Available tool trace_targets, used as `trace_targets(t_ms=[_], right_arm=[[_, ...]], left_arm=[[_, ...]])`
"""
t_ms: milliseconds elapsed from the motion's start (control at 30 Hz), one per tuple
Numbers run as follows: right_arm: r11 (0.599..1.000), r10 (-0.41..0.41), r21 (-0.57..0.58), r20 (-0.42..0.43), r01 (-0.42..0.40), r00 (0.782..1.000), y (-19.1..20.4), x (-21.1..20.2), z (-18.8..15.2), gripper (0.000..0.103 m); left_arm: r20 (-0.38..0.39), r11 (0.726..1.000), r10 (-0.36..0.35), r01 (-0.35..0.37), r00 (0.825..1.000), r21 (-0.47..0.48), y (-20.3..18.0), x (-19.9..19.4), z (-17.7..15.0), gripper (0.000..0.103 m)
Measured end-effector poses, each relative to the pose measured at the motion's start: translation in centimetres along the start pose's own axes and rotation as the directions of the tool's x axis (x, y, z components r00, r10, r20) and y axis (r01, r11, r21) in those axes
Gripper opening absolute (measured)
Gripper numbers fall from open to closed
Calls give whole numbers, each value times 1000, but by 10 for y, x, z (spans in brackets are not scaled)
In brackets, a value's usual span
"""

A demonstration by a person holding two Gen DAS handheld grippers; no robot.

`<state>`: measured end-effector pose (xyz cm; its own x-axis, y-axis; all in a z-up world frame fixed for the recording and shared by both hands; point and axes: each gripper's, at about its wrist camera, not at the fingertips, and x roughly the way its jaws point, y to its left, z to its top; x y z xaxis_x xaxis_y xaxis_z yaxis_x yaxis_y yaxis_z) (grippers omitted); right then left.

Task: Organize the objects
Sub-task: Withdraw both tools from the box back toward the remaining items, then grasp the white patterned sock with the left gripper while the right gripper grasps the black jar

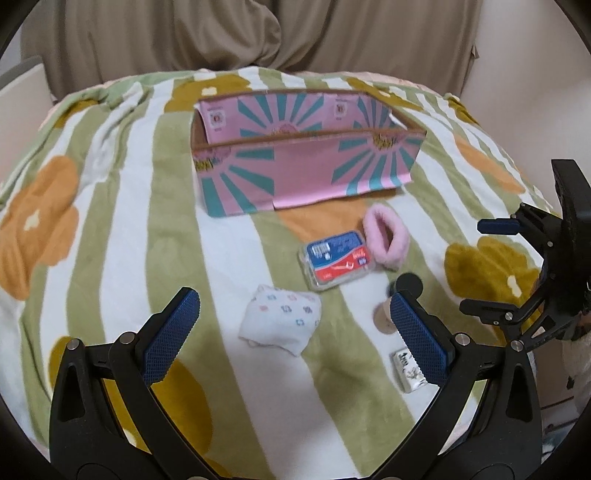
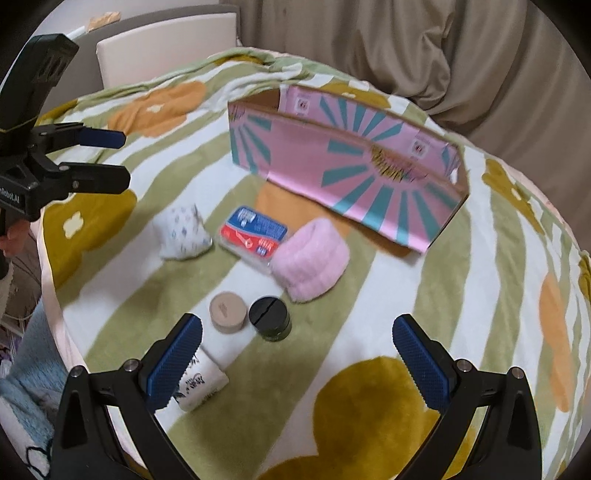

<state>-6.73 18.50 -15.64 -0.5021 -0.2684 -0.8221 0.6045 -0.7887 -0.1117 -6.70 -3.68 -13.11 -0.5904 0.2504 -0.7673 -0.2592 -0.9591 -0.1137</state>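
A pink and teal cardboard box (image 1: 306,173) (image 2: 347,177) stands open on the striped blanket. In front of it lie a pink fluffy band (image 1: 386,240) (image 2: 312,258), a blue and red plastic case (image 1: 338,258) (image 2: 255,232), a white patterned pouch (image 1: 280,319) (image 2: 183,230), a beige round tin (image 2: 228,312) (image 1: 384,319), a black-lidded jar (image 2: 269,317) and a small white packet (image 2: 201,386) (image 1: 408,371). My left gripper (image 1: 295,332) is open and empty over the pouch. My right gripper (image 2: 295,358) is open and empty just before the jars.
The flowered green-striped blanket (image 1: 110,258) (image 2: 480,295) covers a rounded surface. A beige curtain (image 1: 258,33) hangs behind. A white chair (image 2: 166,48) stands at the far left. Each gripper shows in the other's view, the right gripper (image 1: 491,269) and the left gripper (image 2: 123,158).
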Motion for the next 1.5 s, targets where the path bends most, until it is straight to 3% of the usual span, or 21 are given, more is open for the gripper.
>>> trace_targets(t_ms=[500, 767, 1300, 1400, 1500], right_arm=[[1000, 7, 11, -42, -7, 999, -6, 52, -22, 98], [999, 32, 41, -51, -30, 998, -11, 70, -21, 87], [999, 44, -12, -62, -45, 997, 5, 86, -13, 64], [999, 47, -11, -61, -48, 997, 8, 89, -12, 61], [998, 53, -14, -64, -54, 997, 9, 91, -12, 57]], left_arm=[[-77, 1000, -1, 2, 997, 8, 0, 67, -37, 102], [-85, 1000, -13, 13, 996, -3, -1, 82, -39, 102], [-80, 1000, 2, -4, 997, -13, 4, 94, -39, 98], [-80, 1000, 11, -13, 997, -21, 7, 97, -38, 94], [-90, 999, 40, -41, 995, -15, 9, 99, -38, 78]])
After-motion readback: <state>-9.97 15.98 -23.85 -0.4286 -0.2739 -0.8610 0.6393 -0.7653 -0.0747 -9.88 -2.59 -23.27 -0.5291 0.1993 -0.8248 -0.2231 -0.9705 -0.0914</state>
